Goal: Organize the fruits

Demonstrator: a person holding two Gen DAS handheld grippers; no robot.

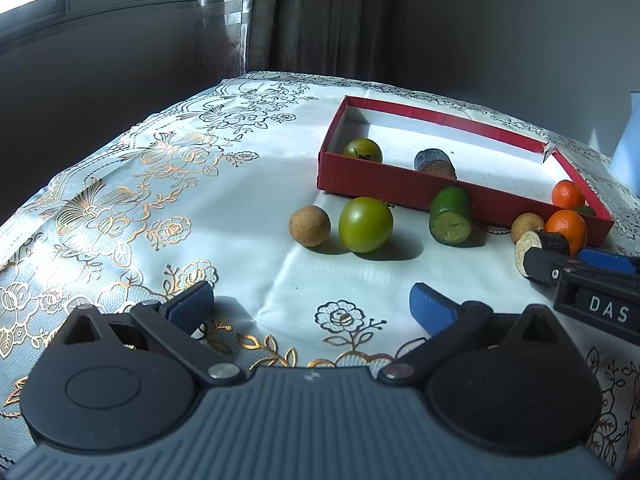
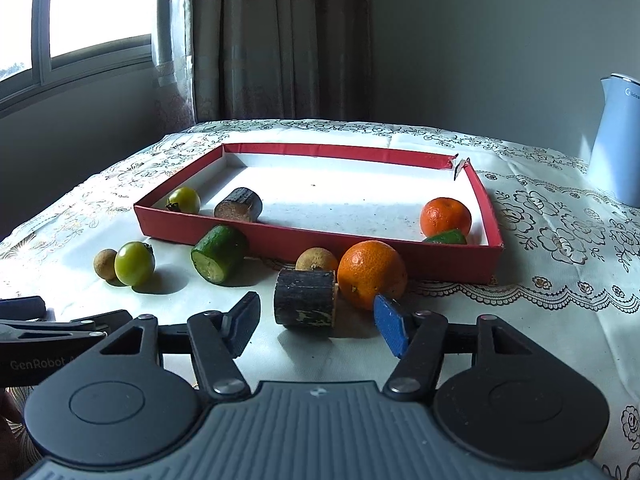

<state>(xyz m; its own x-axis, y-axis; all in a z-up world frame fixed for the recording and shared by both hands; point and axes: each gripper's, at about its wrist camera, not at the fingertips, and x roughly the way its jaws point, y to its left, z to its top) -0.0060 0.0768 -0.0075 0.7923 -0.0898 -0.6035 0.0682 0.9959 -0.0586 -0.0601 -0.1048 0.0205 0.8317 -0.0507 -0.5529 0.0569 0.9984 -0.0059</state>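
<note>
The right gripper (image 2: pixel 318 322) is sitting with jaws apart around the dark log (image 2: pixel 306 298), pads not touching it yet. The log is lying on its side just in front of the red box (image 2: pixel 316 240), long axis running crosswise. Risk: it's touching the orange (image 2: pixel 371 274), so the right pad might snag that. The left gripper (image 1: pixel 314 304) is released, holding nothing.

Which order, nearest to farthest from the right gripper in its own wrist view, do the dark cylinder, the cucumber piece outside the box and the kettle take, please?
From the right gripper:
1. Dark cylinder, just ahead between the fingers.
2. Cucumber piece, ahead-left against the red box.
3. Kettle, far right.
</note>
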